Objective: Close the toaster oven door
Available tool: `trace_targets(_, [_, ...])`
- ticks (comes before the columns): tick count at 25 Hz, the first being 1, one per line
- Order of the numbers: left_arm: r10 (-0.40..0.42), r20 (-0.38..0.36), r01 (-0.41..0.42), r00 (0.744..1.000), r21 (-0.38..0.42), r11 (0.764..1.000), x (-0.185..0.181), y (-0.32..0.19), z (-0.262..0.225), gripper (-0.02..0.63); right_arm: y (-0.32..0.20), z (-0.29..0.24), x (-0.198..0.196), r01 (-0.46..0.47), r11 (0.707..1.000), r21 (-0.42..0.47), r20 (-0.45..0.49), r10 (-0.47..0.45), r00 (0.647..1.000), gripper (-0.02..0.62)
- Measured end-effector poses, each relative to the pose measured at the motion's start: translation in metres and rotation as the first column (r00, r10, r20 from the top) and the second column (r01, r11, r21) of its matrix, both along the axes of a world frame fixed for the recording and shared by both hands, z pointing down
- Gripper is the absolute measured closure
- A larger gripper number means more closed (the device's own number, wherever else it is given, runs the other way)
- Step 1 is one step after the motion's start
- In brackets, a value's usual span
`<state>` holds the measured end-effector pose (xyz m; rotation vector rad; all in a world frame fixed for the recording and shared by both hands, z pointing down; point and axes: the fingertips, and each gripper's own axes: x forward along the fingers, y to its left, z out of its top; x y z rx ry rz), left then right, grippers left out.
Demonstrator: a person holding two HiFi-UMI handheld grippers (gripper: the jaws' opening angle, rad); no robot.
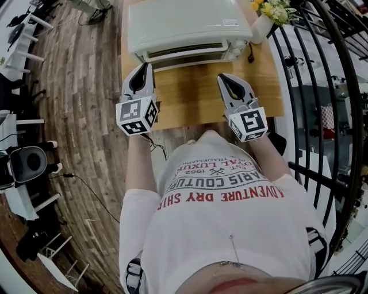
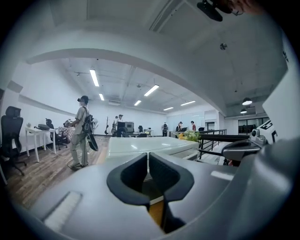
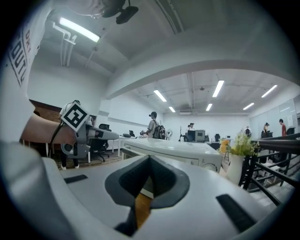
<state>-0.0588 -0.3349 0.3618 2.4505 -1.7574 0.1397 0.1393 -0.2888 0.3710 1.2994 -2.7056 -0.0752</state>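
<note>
A white toaster oven [image 1: 184, 23] stands at the back of a wooden table [image 1: 195, 97], its front towards me. From above its door [image 1: 187, 53] looks upright against the front, with a pale handle bar along it. My left gripper [image 1: 146, 66] hovers just before the oven's left front corner, jaws together with nothing between them. My right gripper [image 1: 222, 77] hangs over the table a little short of the oven's right front, also shut and empty. The left gripper view shows the left gripper [image 2: 148, 157] pointing at the oven's top [image 2: 145, 145]. The right gripper [image 3: 149, 159] faces the oven [image 3: 173, 152] too.
A white vase of flowers [image 1: 265, 16] stands at the oven's right. A black metal railing [image 1: 322, 86] runs close along the table's right side. Chairs and desks [image 1: 23, 163] stand on the wooden floor to the left. People [image 2: 82, 133] stand farther back in the room.
</note>
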Motion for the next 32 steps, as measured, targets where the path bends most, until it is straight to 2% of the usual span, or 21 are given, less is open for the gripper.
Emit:
trace_targets(3, [0.052,-0.026,-0.052,0.998,0.018,0.998,0.015,0.019,-0.003,0.592,0.007,-0.001,-0.006,0.03,1.0,-0.003,-0.012,-0.03,0.999,0.606])
trace_targets(7, [0.134,-0.011,-0.133,0.991,0.047,0.99,0.038,0.042,-0.007,0.594,0.016,-0.006,-0.014,0.067,0.998,0.013,-0.026,-0.066,0.997,0.606])
trace_targets(10, [0.153,-0.002,-0.152,0.988,0.053,0.987,0.044,0.056,-0.008,0.594,0.02,-0.006,-0.016,0.079,0.997,0.017,-0.023,-0.079,0.997,0.606])
trace_targets(19, [0.167,-0.022,-0.165,0.986,0.071,0.984,0.055,0.076,-0.015,0.594,0.021,-0.011,-0.009,0.085,0.996,0.002,0.019,-0.085,0.996,0.606])
trace_targets(32, [0.124,-0.021,-0.122,0.992,0.075,0.99,0.051,0.072,-0.029,0.594,0.02,-0.014,-0.006,0.088,0.996,-0.006,0.001,-0.088,0.996,0.606])
